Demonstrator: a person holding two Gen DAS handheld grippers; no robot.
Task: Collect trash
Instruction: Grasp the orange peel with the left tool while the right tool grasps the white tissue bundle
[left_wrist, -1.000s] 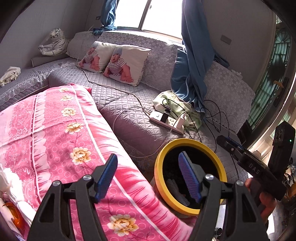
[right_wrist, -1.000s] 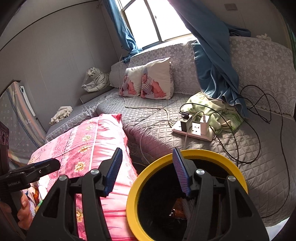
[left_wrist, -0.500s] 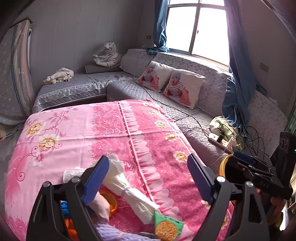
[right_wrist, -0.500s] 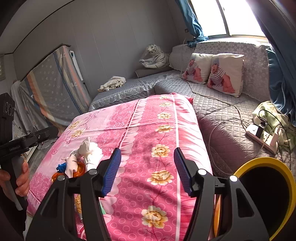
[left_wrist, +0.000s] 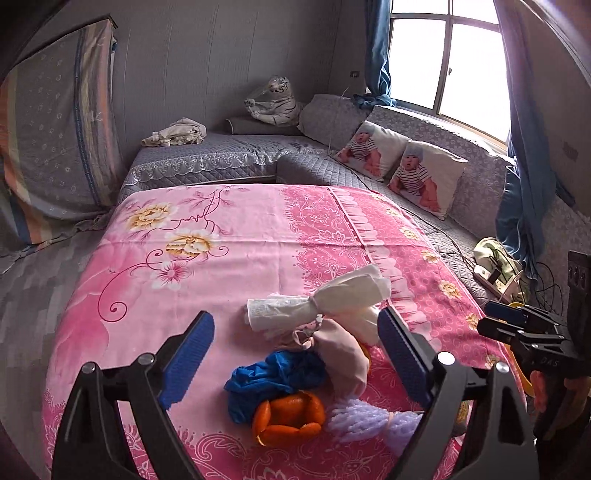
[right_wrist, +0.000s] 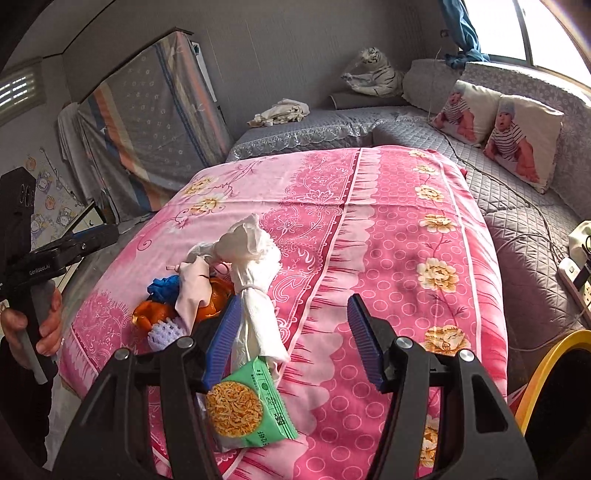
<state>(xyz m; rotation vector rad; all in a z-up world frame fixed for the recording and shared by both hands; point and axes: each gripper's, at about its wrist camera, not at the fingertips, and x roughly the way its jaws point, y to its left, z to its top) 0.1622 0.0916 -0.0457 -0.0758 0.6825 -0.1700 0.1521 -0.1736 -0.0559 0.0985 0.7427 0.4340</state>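
A heap of trash lies on the pink flowered tablecloth (left_wrist: 229, 229): twisted white tissue (left_wrist: 317, 302), a pale pink rag (left_wrist: 340, 350), a blue crumpled bag (left_wrist: 273, 376), orange peel (left_wrist: 291, 413) and a lilac foam net (left_wrist: 362, 417). My left gripper (left_wrist: 295, 362) hangs over this heap, its jaws still opening, nothing pressed between them. In the right wrist view the tissue (right_wrist: 255, 266), peel (right_wrist: 155, 314) and a green noodle packet (right_wrist: 247, 402) lie at lower left. My right gripper (right_wrist: 291, 339) is open above the cloth just right of them. The yellow-rimmed bin (right_wrist: 543, 365) shows at the far right.
A grey corner sofa (left_wrist: 236, 158) wraps the table, with two baby-print cushions (left_wrist: 402, 166), a toy tiger (left_wrist: 273, 99) and a power strip with cables (right_wrist: 572, 273). A covered panel (right_wrist: 147, 122) leans on the left wall. A hand (right_wrist: 48, 325) holds the other gripper's handle.
Both views have swung left from the yellow bin and sofa to the pink table and its heap of trash. The left jaws have spread wider.
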